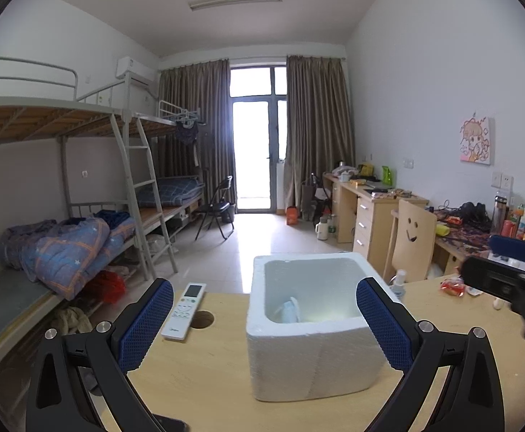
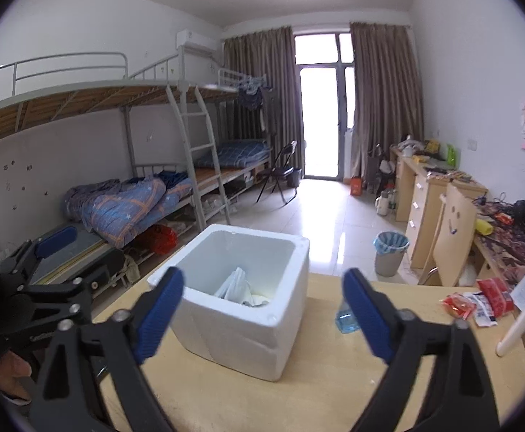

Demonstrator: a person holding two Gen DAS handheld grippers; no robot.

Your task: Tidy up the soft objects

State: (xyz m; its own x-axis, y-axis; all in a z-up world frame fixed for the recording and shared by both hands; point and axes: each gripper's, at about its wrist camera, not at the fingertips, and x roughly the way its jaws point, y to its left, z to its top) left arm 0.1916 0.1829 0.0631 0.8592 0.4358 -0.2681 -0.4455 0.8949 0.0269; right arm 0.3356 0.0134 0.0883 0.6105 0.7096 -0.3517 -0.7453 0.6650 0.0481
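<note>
A white foam box (image 2: 248, 298) stands on the bench (image 2: 334, 378) and serves as the landmark. Inside it lies one pale soft packet (image 2: 235, 284), so some sorting looks done. Red snack packets (image 2: 478, 302) remain on the bench right of the box. Left gripper (image 1: 264, 320) and right gripper (image 2: 262, 309) both hold their jaws released, empty.

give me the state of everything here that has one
foam box: lid off, white soft items inside
left gripper: open, nothing between its fingers
right gripper: open, nothing between its fingers
curtains: drawn apart
bin: lined, uncovered
remote: flat on table, screen up
</note>
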